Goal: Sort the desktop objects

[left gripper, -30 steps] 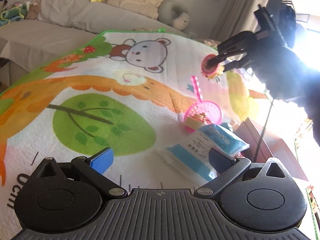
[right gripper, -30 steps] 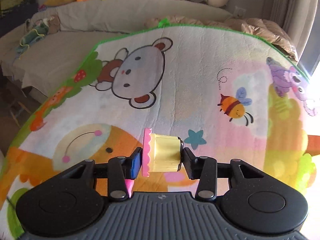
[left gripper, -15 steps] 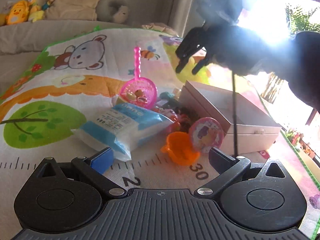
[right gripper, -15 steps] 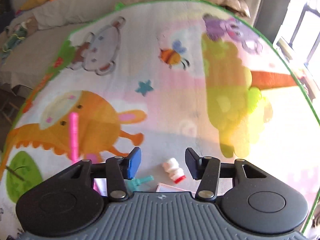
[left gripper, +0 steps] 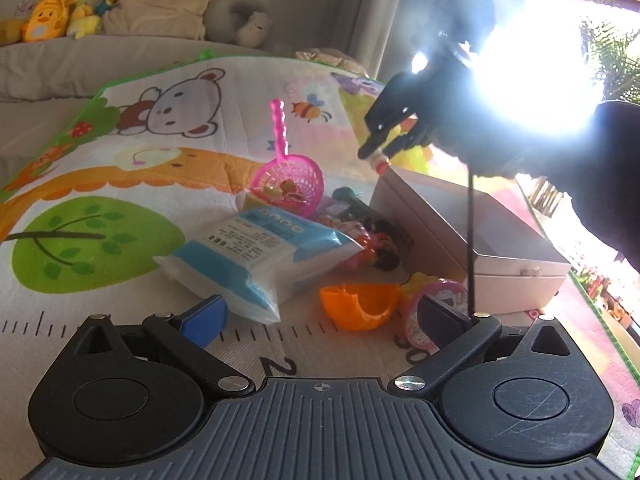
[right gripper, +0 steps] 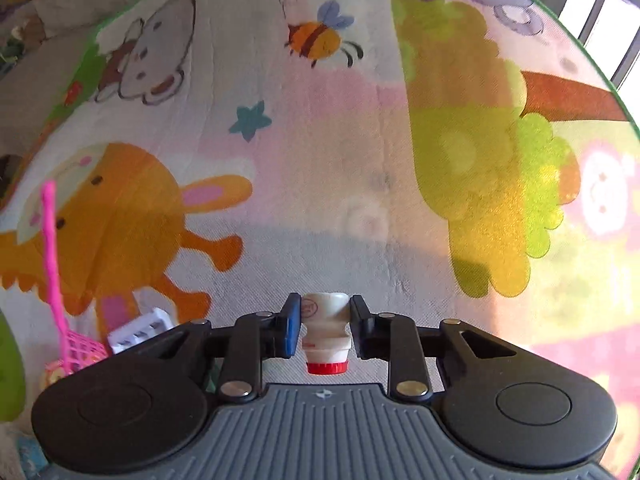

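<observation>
My right gripper (right gripper: 324,322) is shut on a small white bottle with a red cap (right gripper: 325,330), held above the play mat. In the left wrist view the right gripper (left gripper: 380,152) hangs over the far corner of an open white box (left gripper: 472,240). My left gripper (left gripper: 320,316) is open and empty, low over the mat. In front of it lie an orange cup (left gripper: 360,306), a round pink toy (left gripper: 436,312), a blue and white packet (left gripper: 260,256) and a pink sieve (left gripper: 292,180) with small toys in it.
The cartoon play mat (left gripper: 120,184) covers the surface, its green edge at the right. A grey sofa (left gripper: 100,56) with plush toys stands behind. Strong window glare fills the upper right. More small toys lie between the packet and the box.
My right gripper let go of the pink and yellow cup, then closed on the small white bottle and lifted it. My left gripper swung right toward the toy pile and box.
</observation>
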Demonstrator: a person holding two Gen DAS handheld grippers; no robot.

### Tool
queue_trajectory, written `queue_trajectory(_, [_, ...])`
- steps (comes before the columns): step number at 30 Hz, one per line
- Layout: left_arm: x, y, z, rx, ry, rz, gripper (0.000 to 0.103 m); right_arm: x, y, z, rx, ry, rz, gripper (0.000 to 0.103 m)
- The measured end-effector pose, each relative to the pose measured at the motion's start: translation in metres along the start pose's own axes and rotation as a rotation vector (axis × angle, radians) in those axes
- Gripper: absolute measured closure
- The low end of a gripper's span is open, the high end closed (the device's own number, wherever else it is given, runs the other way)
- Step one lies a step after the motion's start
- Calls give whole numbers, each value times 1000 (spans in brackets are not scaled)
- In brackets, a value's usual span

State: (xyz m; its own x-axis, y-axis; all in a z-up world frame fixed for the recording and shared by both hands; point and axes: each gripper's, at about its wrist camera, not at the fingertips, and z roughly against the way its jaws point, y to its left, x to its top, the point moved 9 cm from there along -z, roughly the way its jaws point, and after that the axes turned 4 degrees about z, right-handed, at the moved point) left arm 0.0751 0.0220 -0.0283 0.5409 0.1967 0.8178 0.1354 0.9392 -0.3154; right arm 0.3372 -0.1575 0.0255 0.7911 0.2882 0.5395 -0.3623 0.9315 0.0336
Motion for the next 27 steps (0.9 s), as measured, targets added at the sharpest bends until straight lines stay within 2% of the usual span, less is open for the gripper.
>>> queue_trajectory(3, [-2, 1, -3, 6, 14, -4, 0, -15, 18, 61, 104, -93, 20, 78])
queue_trajectory(7, [-2, 1, -3, 16, 14, -15, 0, -85, 47, 133, 251, -126, 67, 78])
queue_trajectory(10, [-1, -1, -2, 38, 6, -38, 0, -141, 54, 159, 312, -100, 68, 78])
queue_trajectory(13, [-1, -3, 0, 70, 2, -45, 0, -188, 50, 158, 331, -51, 41, 78])
queue_trajectory(16, [-5, -7, 1, 95, 28, -56, 0, -222, 44, 140, 274, -20, 41, 77])
queue_trajectory(18, [-11, -13, 2, 108, 50, -83, 0, -237, 39, 129, 200, -30, 53, 69])
queue_trajectory(20, [-16, -24, 5, 112, 67, -131, 0, -248, 33, 127, 88, -107, 94, 49])
queue_trajectory(22, [-18, -38, 9, 116, 69, -186, 0, -256, 26, 134, 34, -189, 89, 38])
queue_trajectory(25, [-18, -58, 7, 119, 60, -226, 0, -266, 6, 151, -8, -301, 9, 21])
queue_trajectory(27, [-16, -70, -3, 128, 67, -238, 0, -271, -11, 158, -60, -352, -46, 15])
